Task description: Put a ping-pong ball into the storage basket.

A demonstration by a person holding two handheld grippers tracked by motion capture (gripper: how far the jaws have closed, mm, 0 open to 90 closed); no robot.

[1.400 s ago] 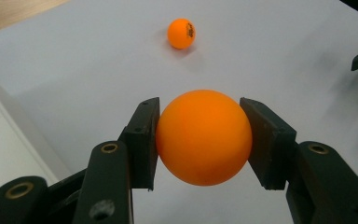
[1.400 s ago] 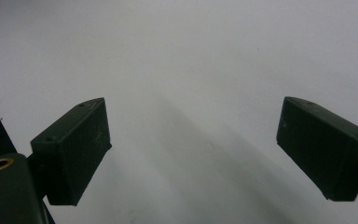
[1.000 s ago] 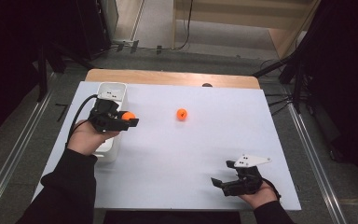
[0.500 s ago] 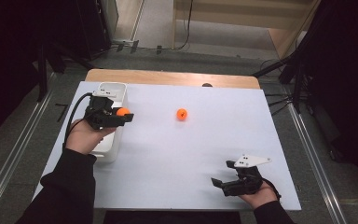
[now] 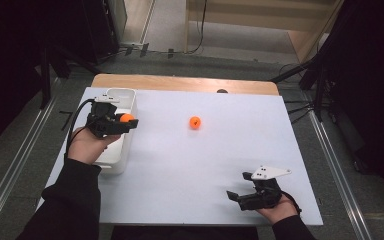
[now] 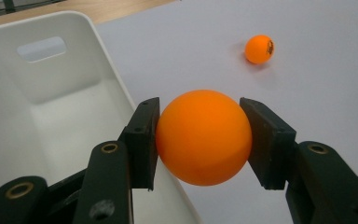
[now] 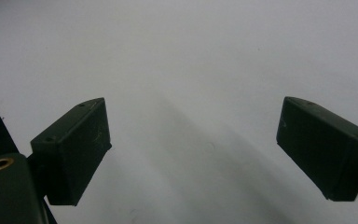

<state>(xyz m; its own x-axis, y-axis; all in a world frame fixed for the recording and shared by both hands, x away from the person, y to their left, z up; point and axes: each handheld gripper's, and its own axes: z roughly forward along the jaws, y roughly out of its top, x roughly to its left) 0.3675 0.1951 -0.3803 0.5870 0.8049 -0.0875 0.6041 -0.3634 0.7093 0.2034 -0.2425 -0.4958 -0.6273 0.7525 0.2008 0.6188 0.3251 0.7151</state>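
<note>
The person is wearing black long sleeves (image 5: 75, 200). Both tongs are showing matte black bodies: the left tongs (image 5: 122, 122) are trailing a black cable, the right tongs (image 5: 240, 197) are carrying a pale grey three-cornered plate. Up close, brass-coloured rivets are glinting on the linkages behind the blocky black pads (image 6: 142, 140).

open white table (image 5: 180, 170) between tools; lone orange ball (image 5: 195, 122), white bin (image 5: 122, 150) at left edge

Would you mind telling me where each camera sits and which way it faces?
High view: above the person's side, looking forward and down at the table; forearms and both hand-held grippers show.
Left gripper view: rides the left hand-held gripper, jaws clamping an orange ball beside the white bin.
Right gripper view: rides the right hand-held gripper, jaws open.
Shared: the loose ball appears in the high and left gripper views.
</note>
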